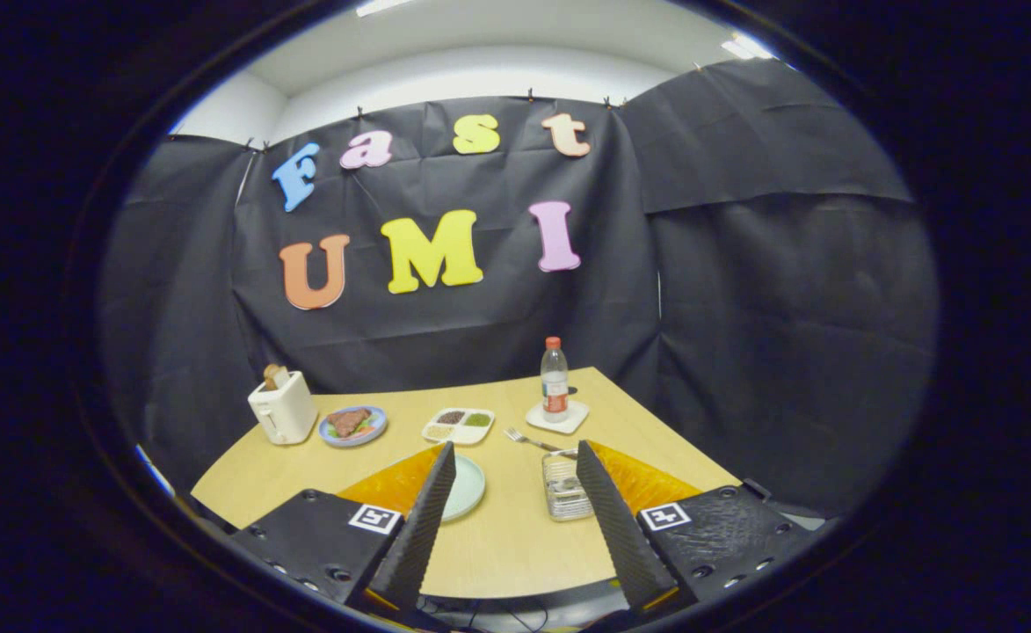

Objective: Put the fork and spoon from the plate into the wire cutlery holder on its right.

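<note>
Black cloth walls around a light wood worktop (515,536). Hand-held gripper (515,519) sits above the near edge, pointing forward and tilted down, fingers (423,527) spread wide, nothing between them. Pale green plate (467,485) just beside the left finger, partly hidden by it. Wire cutlery holder (565,489) touches the right finger's inner side in view. Fork (528,440) lies with its handle at the holder's far rim, tines pointing away. Beyond: toaster (282,406), food plate (353,425), divided tray (458,425), bottle (555,381) on a coaster (557,417)
</note>
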